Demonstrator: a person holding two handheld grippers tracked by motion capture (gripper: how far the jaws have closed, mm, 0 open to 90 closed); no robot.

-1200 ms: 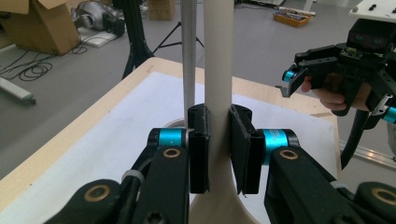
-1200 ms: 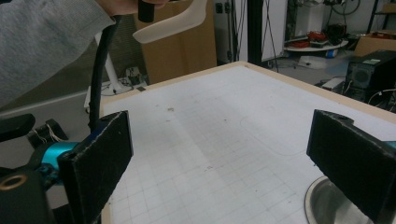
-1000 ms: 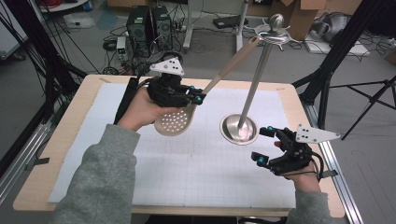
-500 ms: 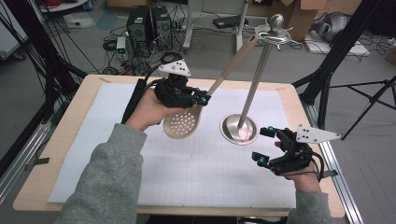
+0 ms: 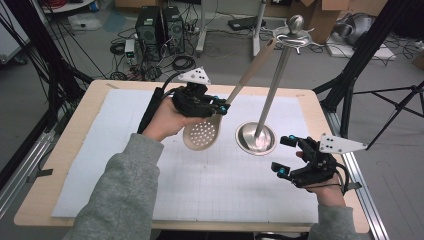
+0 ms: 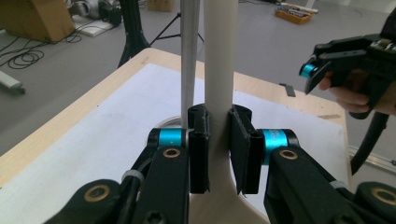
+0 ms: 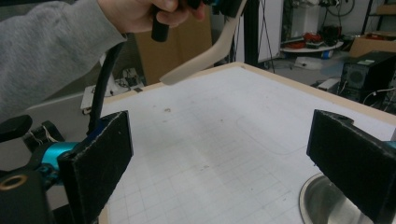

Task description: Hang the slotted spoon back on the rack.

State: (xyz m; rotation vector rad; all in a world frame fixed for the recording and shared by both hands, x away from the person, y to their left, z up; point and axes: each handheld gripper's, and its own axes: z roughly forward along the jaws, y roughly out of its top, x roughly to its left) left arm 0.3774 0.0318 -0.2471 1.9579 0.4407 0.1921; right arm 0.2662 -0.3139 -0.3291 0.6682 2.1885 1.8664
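Left gripper (image 5: 220,106), jaws clamped on the neck of a beige slotted spoon (image 5: 202,134), holds it clear of the white gridded mat (image 5: 200,180). The perforated bowl hangs low, the handle slanting up and away toward the top of a metal stand (image 5: 272,85). In the left gripper view both pads press the handle (image 6: 218,70). The stand's round steel base (image 5: 256,139), a shallow dish with nothing but the pole in it, sits just beside the spoon. Right gripper (image 5: 285,156), jaws wide apart with nothing between them, hovers near the base over the wooden table (image 5: 90,97).
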